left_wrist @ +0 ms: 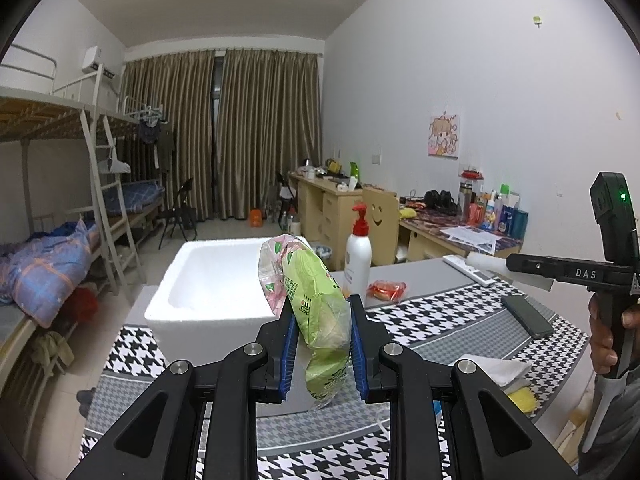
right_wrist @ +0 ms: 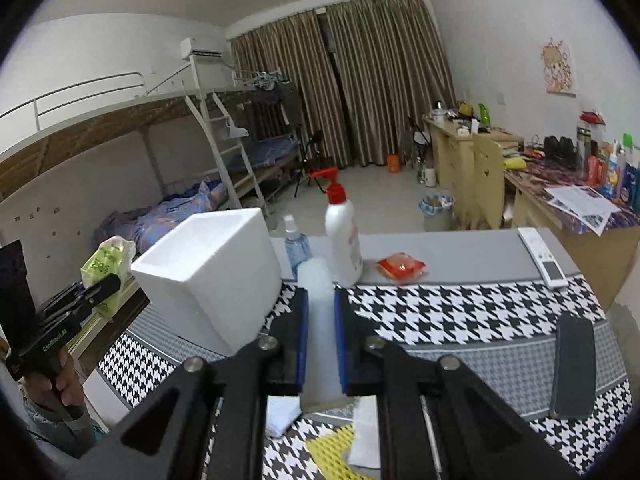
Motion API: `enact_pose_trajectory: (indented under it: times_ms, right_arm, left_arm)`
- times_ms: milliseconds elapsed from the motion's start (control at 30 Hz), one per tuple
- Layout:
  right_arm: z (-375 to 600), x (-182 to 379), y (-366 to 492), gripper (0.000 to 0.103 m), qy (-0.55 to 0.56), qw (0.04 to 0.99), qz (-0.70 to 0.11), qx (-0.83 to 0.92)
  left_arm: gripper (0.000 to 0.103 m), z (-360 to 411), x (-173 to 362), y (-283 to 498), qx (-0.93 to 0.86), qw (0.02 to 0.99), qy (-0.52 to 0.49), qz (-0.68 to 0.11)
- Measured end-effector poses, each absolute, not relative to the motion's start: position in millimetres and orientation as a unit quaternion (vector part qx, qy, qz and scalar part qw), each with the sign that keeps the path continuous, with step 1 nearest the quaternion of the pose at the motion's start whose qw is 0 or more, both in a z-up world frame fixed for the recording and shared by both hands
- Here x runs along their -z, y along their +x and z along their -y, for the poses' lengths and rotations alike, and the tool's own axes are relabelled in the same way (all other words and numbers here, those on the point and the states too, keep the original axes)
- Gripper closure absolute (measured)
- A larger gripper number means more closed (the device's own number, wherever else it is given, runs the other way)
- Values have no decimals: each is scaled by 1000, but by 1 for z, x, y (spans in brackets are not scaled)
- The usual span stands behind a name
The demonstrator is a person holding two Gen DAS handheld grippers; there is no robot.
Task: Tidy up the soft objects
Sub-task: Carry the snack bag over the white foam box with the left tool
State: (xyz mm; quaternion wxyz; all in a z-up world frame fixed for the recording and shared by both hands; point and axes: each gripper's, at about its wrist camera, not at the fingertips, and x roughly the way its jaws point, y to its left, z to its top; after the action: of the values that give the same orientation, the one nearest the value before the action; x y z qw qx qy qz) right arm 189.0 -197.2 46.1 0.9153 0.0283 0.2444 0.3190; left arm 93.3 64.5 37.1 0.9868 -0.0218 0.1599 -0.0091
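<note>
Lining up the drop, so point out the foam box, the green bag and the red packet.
foam box (left_wrist: 208, 276): left wrist view, inner wall.
green bag (left_wrist: 316, 300): left wrist view, middle of its green face.
red packet (right_wrist: 401, 266): right wrist view, its top.

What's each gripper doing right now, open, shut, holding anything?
Left gripper: shut on the green plastic bag.
Right gripper: shut on the white translucent piece, lifted off the table.

Green-and-pink snack bag (left_wrist: 316, 300); white foam box (left_wrist: 212, 280); black-white houndstooth cloth (right_wrist: 460, 308) on grey worktop (right_wrist: 452, 248); white bottle (right_wrist: 342, 236), red pump; red-orange packet (right_wrist: 401, 266); blue-padded fingers (left_wrist: 286, 352).
</note>
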Motion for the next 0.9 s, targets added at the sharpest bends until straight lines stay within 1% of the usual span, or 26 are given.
enact_pose_trajectory:
  times_ms: [300, 900]
  right_arm:
    - [180, -59, 188, 88, 25, 914, -228, -336]
    - [131, -76, 189, 88, 3, 910, -209, -358]
  left_arm:
    - [78, -71, -51, 99, 2, 989, -17, -149]
    - [78, -80, -60, 122, -12, 989, -8, -149]
